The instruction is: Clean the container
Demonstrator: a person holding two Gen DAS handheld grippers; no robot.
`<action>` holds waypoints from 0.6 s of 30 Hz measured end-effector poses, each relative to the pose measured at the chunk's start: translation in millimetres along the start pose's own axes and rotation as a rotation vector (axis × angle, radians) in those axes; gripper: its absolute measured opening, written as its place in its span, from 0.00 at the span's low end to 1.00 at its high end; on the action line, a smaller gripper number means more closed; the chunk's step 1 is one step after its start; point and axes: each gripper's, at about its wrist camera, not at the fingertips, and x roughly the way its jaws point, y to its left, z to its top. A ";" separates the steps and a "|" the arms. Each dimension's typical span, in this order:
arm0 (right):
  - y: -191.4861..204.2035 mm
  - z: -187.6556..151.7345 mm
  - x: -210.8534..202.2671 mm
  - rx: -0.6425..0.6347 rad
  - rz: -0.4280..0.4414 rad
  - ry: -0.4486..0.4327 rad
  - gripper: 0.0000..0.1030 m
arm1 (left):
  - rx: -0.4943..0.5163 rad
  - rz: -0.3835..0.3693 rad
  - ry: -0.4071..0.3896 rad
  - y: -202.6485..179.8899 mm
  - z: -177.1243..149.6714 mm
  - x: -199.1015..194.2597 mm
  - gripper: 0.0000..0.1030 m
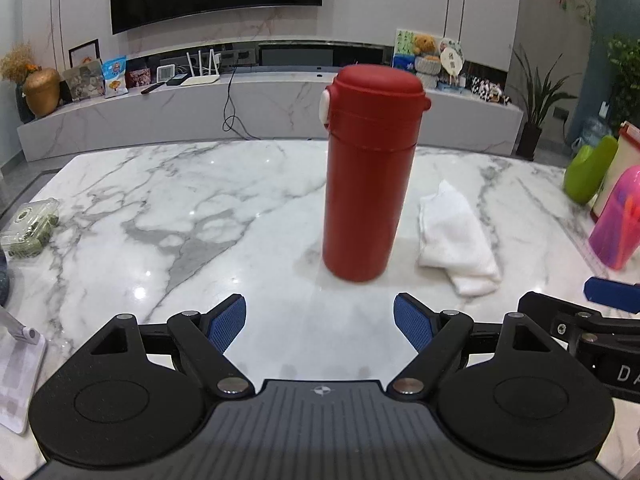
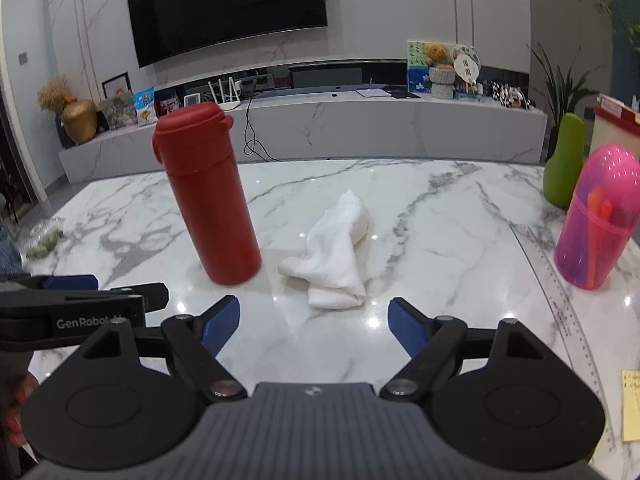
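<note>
The fingers [image 1: 228, 322] of the left gripper [image 1: 320, 322] are spread wide and hold nothing, and the fingers [image 2: 222, 326] of the right gripper [image 2: 314, 326] are spread the same way, also empty. Both hover low over the marble worktop [image 1: 180, 208].

The red flask [image 1: 366, 172] stands upright on the worktop with its lid shut, straight ahead of the left gripper and apart from its fingers. In the right wrist view the flask is to the left of centre. Nothing lies between the flask and either gripper.

A pink capsule-shaped holder [image 2: 598, 216] stands well to the right of the flask, with coloured sticks inside that I cannot identify. A green pear-shaped object [image 2: 564, 160] stands behind it. A crumpled white cloth [image 2: 336, 252] lies just right of the flask. A clear ruler [image 2: 568, 312] lies flat right of the cloth. A small clear box [image 1: 30, 228] sits far left of the flask; its greenish contents are unclear.
</note>
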 end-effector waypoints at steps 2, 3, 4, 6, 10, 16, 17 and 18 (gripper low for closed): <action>-1.4 0.0 2.0 -0.010 -0.005 -0.003 0.81 | -0.003 -0.002 0.007 0.7 0.4 0.6 0.79; -3.2 0.4 3.0 -0.008 -0.006 -0.004 0.81 | -0.001 0.000 0.008 0.6 -0.5 0.9 0.79; -3.4 0.4 3.6 -0.006 -0.007 -0.004 0.81 | 0.002 0.002 0.008 0.4 -1.6 1.1 0.79; -3.8 0.4 4.2 -0.002 -0.010 -0.007 0.81 | 0.008 0.008 0.008 -0.2 -2.9 1.3 0.79; -5.2 1.3 4.1 -0.002 -0.012 -0.010 0.81 | 0.007 0.003 0.012 -0.2 -3.9 1.9 0.79; -8.4 0.9 5.4 0.007 -0.010 -0.002 0.81 | 0.024 0.004 0.005 -2.8 -5.8 1.7 0.79; -8.6 0.9 5.3 0.007 -0.010 -0.002 0.81 | 0.022 0.002 0.003 -2.6 -6.2 1.2 0.79; -8.6 0.9 5.2 0.006 -0.011 -0.002 0.81 | 0.018 0.000 0.001 -2.3 -6.4 0.7 0.79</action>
